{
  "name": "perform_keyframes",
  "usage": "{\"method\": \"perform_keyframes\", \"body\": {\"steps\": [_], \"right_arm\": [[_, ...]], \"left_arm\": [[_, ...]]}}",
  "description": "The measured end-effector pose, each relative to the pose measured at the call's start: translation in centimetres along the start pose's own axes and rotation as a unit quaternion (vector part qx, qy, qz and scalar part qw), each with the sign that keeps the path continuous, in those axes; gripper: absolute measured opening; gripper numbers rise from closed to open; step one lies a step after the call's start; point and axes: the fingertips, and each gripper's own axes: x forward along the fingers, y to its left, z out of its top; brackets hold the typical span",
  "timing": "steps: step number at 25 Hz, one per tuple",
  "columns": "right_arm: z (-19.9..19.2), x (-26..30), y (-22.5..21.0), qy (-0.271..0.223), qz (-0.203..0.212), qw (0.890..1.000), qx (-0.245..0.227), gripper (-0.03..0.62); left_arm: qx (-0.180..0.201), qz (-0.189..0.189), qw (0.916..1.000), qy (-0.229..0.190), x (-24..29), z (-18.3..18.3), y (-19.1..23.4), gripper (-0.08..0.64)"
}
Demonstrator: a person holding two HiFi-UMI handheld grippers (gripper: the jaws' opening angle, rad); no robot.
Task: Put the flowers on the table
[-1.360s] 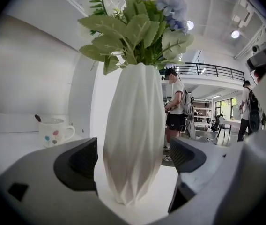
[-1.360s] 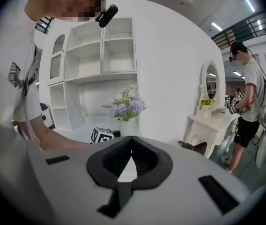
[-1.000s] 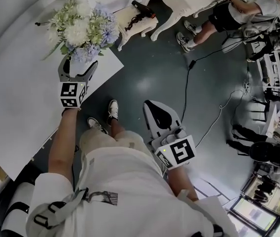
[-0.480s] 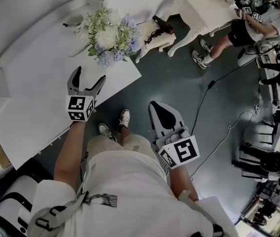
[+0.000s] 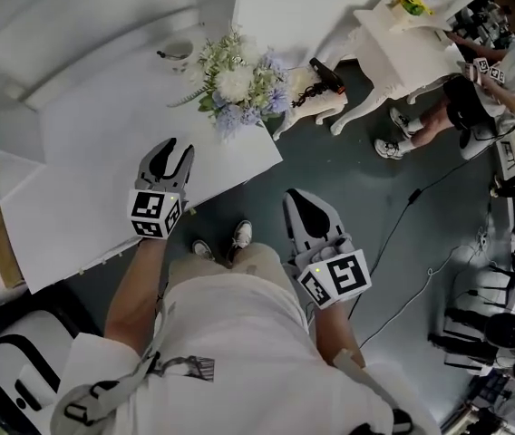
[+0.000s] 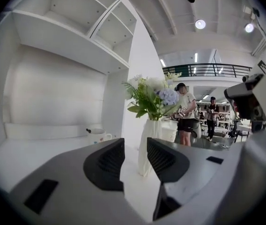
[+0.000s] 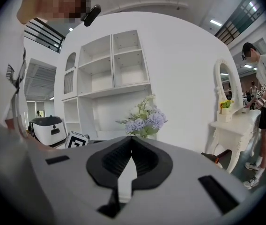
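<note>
Across the white table (image 5: 76, 161), the flowers (image 5: 239, 84) stand upright in their vase near the corner. The left gripper (image 5: 176, 149) has backed well clear, its jaws just narrowed on nothing. The right gripper (image 5: 298, 202) hangs closed and empty. The placing looks done.

Head view: taken from above the person (image 5: 230, 333) and faced steeply down. The white table (image 5: 85, 152) is framed at far left, the dark floor (image 5: 348, 170) at right.

Left gripper view: set low over the table, faced about level. The flowers (image 6: 154, 95) and vase (image 6: 148, 146) are seen near.

Right gripper view: set off the table's right edge, faced at the same flowers from farther back.

The flowers are shared by all three views. The white shelves (image 7: 114, 64) behind them are shared by both gripper views.
</note>
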Motion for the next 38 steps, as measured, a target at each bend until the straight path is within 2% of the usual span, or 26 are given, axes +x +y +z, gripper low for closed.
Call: {"method": "perform_keyframes", "body": {"steps": [6,10,17,24,38], "right_arm": [[1.5,0.9,-1.1,-0.016,0.022,1.0,0.004,0.011],[2.5,1.9,-2.5,-0.023,0.033,0.999,0.004,0.011],[4.4,2.9,-5.3,-0.043,0.028,0.999,0.001,0.011],[5.3,3.4,-6.3,-0.056,0.028,0.998,0.01,0.011],[6.1,2.7,-9.0,-0.07,0.01,0.997,0.025,0.011]], "left_arm": [[0.011,0.026,0.9996,-0.008,-2.0,3.4,1.1,0.049],[0.016,0.04,0.999,-0.012,-3.2,5.9,1.7,0.017],[0.015,0.058,0.9976,-0.035,-5.0,10.2,2.3,0.015],[0.032,0.076,0.994,-0.071,-7.1,15.1,3.1,0.015],[0.062,0.108,0.983,-0.135,-10.4,21.1,1.6,0.015]]}}
